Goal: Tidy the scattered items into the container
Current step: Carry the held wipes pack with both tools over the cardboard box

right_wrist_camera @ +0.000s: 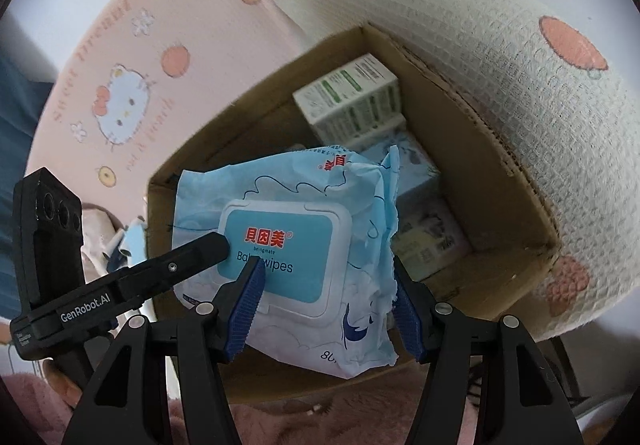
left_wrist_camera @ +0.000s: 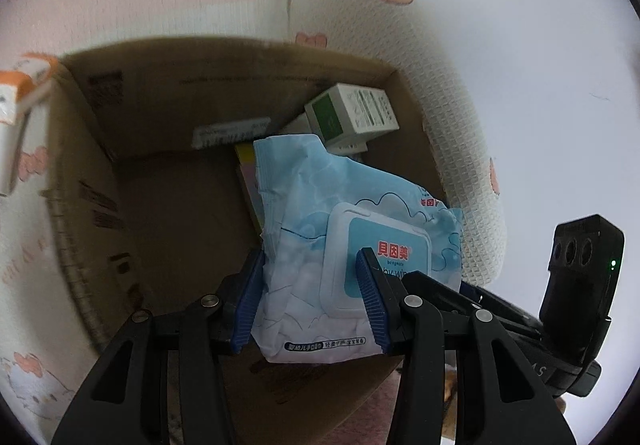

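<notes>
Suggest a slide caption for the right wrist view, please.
Both grippers hold a baby wipes pack over the cardboard box, which already contains small cartons.

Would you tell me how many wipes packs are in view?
1: the blue wipes pack, held over the cardboard box between both tools. Boxes lie beneath it, so another pack may be hidden.
</notes>
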`<action>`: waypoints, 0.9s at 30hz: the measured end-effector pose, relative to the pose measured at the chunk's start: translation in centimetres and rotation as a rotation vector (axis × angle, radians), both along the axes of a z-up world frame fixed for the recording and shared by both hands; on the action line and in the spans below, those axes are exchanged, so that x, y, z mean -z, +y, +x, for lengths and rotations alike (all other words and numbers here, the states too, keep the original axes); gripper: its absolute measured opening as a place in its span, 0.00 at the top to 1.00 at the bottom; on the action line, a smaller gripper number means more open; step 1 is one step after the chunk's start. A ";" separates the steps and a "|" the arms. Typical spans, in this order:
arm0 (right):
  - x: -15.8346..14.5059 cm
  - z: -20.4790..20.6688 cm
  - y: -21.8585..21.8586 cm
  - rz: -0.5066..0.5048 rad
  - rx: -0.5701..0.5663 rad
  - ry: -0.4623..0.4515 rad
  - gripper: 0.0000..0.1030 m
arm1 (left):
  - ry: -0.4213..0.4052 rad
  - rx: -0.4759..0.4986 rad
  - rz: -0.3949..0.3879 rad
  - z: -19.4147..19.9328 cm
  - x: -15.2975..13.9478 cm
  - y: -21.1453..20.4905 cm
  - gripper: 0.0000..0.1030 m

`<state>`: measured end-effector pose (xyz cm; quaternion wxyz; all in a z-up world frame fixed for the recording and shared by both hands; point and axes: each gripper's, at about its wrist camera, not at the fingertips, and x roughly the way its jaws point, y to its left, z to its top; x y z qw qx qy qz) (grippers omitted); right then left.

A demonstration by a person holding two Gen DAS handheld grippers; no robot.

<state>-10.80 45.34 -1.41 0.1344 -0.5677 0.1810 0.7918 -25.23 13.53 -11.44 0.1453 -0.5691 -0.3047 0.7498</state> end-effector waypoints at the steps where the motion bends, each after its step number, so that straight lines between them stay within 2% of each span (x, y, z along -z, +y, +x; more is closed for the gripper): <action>1: 0.0 -0.4 0.1 0.014 -0.012 -0.030 0.42 | -0.011 -0.001 0.010 -0.2 0.2 0.3 0.51; 5: 0.1 -1.7 0.7 0.049 -0.042 -0.152 0.42 | -0.033 -0.004 0.029 -0.5 0.9 1.0 0.51; 11: 1.4 -3.0 1.8 0.067 -0.038 -0.276 0.42 | -0.105 -0.032 0.043 -0.8 2.8 1.5 0.50; 17: 3.4 -4.3 3.3 0.080 -0.038 -0.387 0.43 | -0.231 -0.063 0.101 -1.8 6.0 1.9 0.51; 19: 3.7 -4.7 3.6 0.093 -0.042 -0.416 0.43 | -0.252 -0.055 0.127 -1.9 6.7 2.1 0.51; 23: 4.4 -5.0 4.8 0.103 -0.002 -0.477 0.43 | -0.304 -0.016 0.126 -1.7 7.9 3.2 0.51; 27: 3.9 -4.4 5.6 0.118 0.037 -0.483 0.43 | -0.330 0.010 0.135 -1.4 8.8 4.0 0.51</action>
